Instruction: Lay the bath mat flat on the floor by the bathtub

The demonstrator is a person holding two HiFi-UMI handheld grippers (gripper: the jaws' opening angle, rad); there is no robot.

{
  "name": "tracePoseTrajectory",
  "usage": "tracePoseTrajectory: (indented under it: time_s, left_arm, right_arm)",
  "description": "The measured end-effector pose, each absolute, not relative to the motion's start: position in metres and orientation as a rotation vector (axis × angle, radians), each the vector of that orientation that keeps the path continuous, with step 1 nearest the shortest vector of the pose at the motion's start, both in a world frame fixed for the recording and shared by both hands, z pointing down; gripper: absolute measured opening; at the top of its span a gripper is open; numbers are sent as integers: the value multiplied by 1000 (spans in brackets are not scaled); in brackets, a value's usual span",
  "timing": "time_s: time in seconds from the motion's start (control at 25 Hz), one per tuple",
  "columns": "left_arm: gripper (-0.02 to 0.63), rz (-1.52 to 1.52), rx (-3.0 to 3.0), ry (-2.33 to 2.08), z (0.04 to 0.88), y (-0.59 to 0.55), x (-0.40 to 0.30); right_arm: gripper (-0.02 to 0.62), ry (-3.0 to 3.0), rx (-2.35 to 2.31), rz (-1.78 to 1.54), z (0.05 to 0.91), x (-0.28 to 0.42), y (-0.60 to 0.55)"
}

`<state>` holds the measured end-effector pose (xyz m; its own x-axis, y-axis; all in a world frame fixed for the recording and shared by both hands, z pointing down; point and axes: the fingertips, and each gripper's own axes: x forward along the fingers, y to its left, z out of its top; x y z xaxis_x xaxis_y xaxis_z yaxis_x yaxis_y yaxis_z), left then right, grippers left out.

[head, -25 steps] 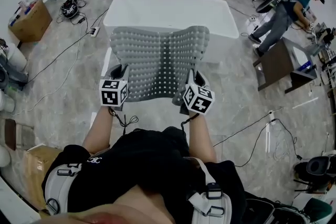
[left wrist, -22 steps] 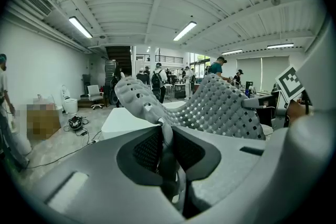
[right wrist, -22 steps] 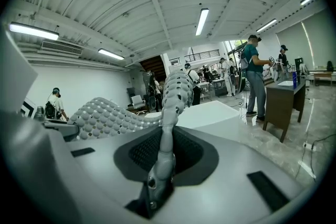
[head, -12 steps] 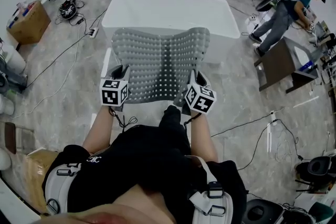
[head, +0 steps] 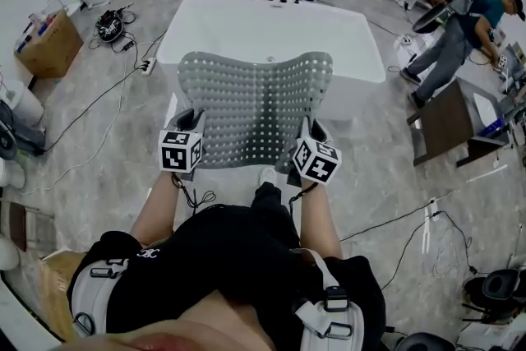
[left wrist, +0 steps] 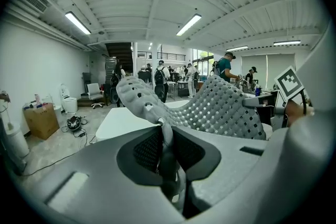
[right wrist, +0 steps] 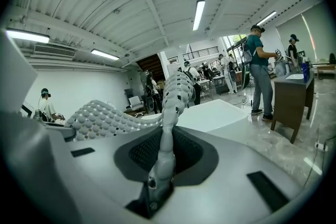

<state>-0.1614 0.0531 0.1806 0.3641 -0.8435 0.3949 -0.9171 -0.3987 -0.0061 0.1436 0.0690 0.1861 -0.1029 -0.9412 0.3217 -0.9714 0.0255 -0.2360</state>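
A grey perforated bath mat (head: 253,107) hangs spread out in the air between my two grippers, in front of the white bathtub (head: 263,20). My left gripper (head: 187,124) is shut on the mat's near left corner, and the mat's edge (left wrist: 164,136) is pinched between its pads. On the near right corner my right gripper (head: 307,131) is shut too, with the mat's edge (right wrist: 167,139) clamped between the pads. The mat sags in the middle and its far edge curls up over the tub's near rim in the head view.
A white strip of floor mat (head: 220,181) lies below the held mat. Cables (head: 99,94) run across the floor at left, near a cardboard box (head: 45,37). A brown table (head: 444,123) and a person (head: 460,29) stand at right.
The mat and both grippers have shifted slightly forward toward the tub. The grip on both corners is unchanged.
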Motion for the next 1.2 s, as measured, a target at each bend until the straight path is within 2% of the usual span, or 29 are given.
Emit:
tracePoseTrajectory:
  time_s: [0.8,1.2]
  left_arm:
    - [52,567,2327,-1587,179,-196,-76]
    - [52,606,2237,-1579,193,-237,-86]
  right_arm:
    - [55,-2219,1923,620,177,226,-191]
    - [55,-2226,1858,691,188,222,-238]
